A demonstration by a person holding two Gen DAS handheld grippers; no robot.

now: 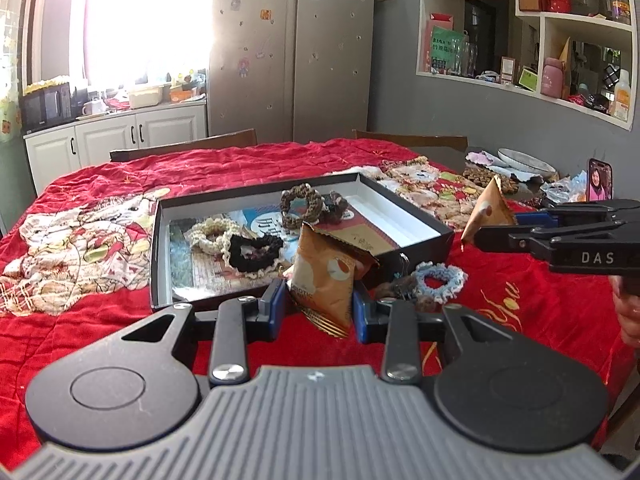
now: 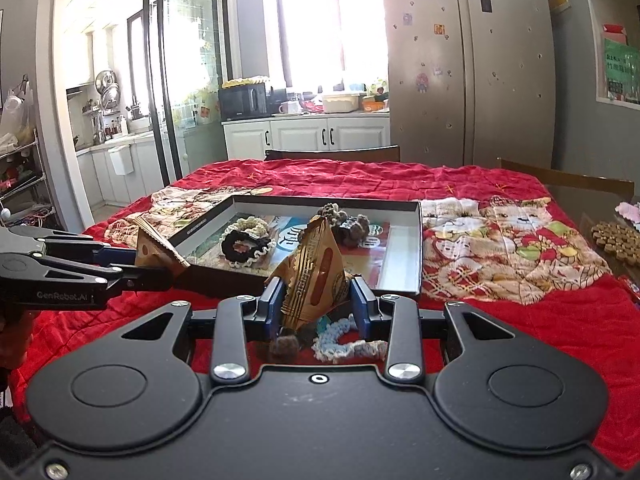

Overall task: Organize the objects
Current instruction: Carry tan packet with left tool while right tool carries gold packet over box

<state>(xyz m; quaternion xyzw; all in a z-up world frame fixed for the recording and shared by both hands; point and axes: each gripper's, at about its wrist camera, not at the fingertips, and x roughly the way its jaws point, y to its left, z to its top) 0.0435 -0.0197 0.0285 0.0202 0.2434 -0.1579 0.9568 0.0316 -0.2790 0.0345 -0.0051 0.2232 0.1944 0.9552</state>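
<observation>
Sorting looks about half done from where I stand. Inside the shallow black box (image 1: 416,216) on the red-covered bench (image 1: 120,320) several hair ties already lie: a cream one (image 1: 208,232), a black one with a pale edge (image 1: 252,252) and a brown one (image 1: 302,208) toward the box's far side. Outside it, just beside the box's near right corner, a light blue hair tie (image 1: 440,280) and a fuzzy brown one (image 1: 388,290) still lie on the cloth, so I judge those are left to put away.

Both snack packets are off the cloth. The left gripper (image 1: 320,304) holds its jaws narrow, pressed on an orange snack packet (image 1: 324,276) that stands upright between them, right at the box's near wall. The right gripper (image 2: 318,304) is likewise pinched on a second packet (image 2: 312,276), gold and pyramid-shaped, held above the two loose hair ties, just short of the box's near edge. Where the packets are meant to go I cannot tell; the box seems likely.
</observation>
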